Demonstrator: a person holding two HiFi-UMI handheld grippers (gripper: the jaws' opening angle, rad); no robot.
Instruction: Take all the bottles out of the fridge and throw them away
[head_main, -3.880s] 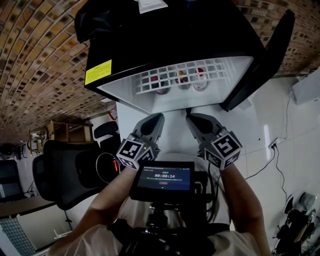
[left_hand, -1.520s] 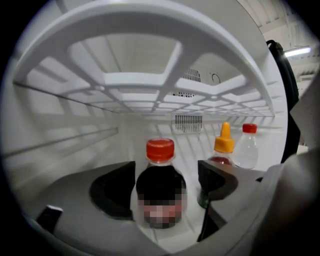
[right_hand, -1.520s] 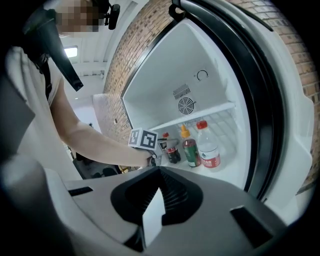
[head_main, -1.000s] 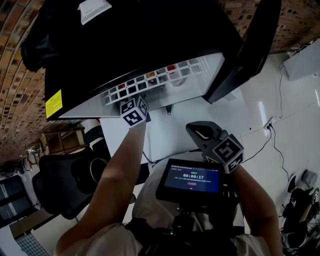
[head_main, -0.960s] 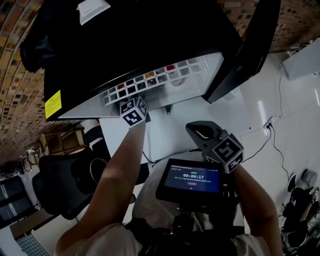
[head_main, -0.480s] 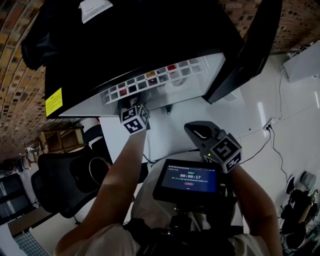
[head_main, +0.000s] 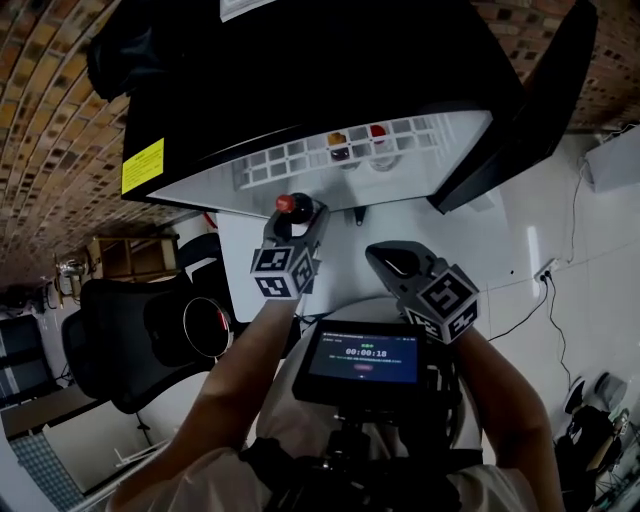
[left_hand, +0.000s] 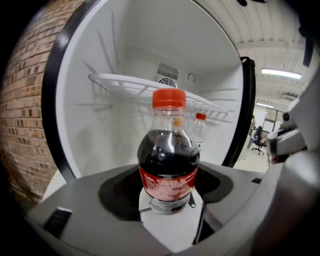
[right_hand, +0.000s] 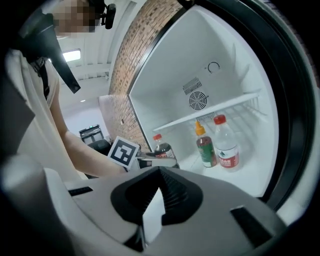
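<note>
- Left gripper (head_main: 297, 218) is clamped on a cola bottle (left_hand: 168, 165); its jaws have just been closing, with the bottle between them, and they grip it low on the body, around the red label.
- In the left gripper view the cola bottle stands upright at frame centre. Its long axis runs top to bottom, and its red cap (left_hand: 168, 98) points to the top of the frame.
- In the head view the cap pokes out beyond the jaw tips at centre frame, aimed up the picture toward the fridge (head_main: 300, 100), and sits just below the open front's lower edge.
- Right gripper (head_main: 392, 262) sits right of centre in the head view, near the left one but apart from it. Its jaws are pressed together on nothing.
- Behind the held bottle, the white fridge interior fills the upper part of the left gripper view, crossed by a wire shelf (left_hand: 130, 87).
- Two more bottles stand upright inside, at centre right of the right gripper view. A yellow-capped bottle (right_hand: 205, 147) with dark contents is just beside a clear red-capped bottle (right_hand: 226, 145).
- The fridge door (head_main: 530, 110) hangs open at the upper right of the head view.
- A small screen (head_main: 362, 360) sits at lower centre, an office chair (head_main: 120, 340) at lower left, and a brick wall (head_main: 50, 150) at upper left.
</note>
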